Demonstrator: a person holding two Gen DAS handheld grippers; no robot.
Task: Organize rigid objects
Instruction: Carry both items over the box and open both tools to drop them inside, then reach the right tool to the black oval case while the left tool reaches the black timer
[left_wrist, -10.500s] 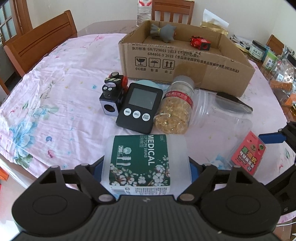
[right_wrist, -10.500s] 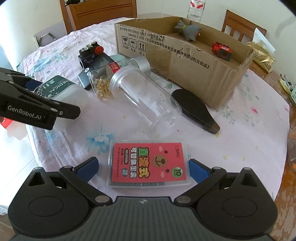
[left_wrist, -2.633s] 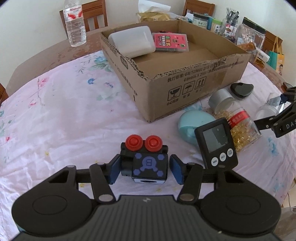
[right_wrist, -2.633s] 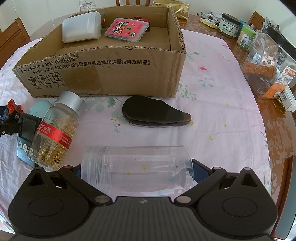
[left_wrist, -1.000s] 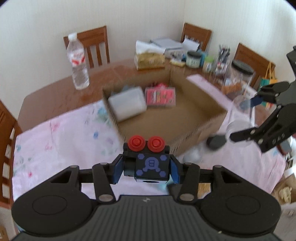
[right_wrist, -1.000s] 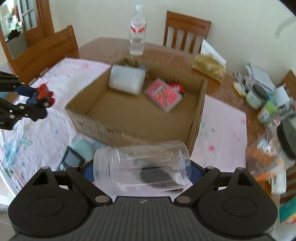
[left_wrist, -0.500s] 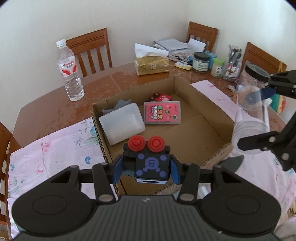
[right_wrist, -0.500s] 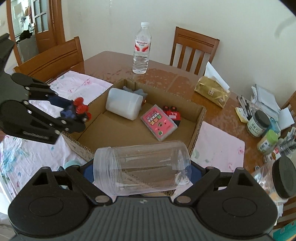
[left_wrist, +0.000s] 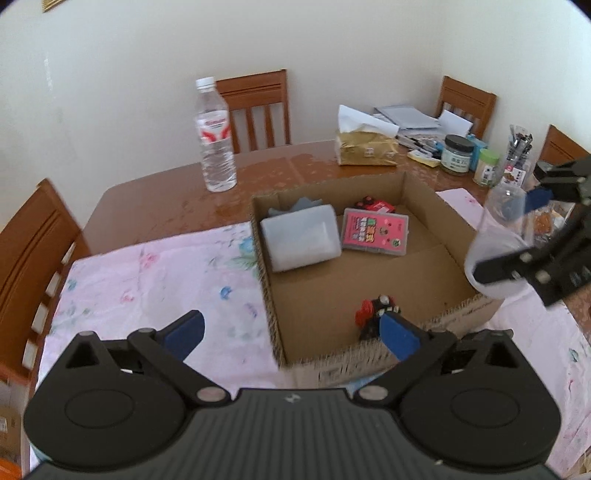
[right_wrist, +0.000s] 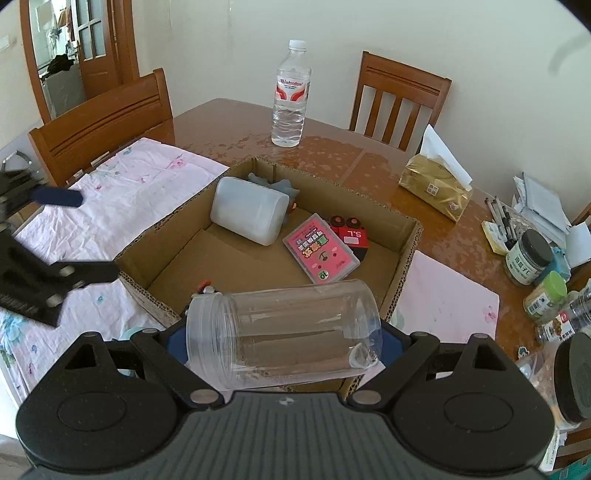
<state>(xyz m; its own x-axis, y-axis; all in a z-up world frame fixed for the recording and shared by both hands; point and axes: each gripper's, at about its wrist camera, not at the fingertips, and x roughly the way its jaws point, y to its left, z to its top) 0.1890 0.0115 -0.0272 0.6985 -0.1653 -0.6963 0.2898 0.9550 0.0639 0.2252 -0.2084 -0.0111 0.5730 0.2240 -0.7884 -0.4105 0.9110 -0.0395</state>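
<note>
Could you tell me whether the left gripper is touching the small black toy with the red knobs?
Apart. In the left wrist view the left gripper has just been opening, its jaws wide with nothing between them, and the toy lies on the cardboard box floor beyond the fingertips.

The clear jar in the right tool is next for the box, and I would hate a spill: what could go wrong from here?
1. The jar lies sideways and is slick and round; once the right tool opens it could roll into the pink card case or the white tub.
2. The toy robot just dropped by the left tool, whose jaws have just been opening, sits near the box's front wall, roughly under the jar, which could land on it.
</note>
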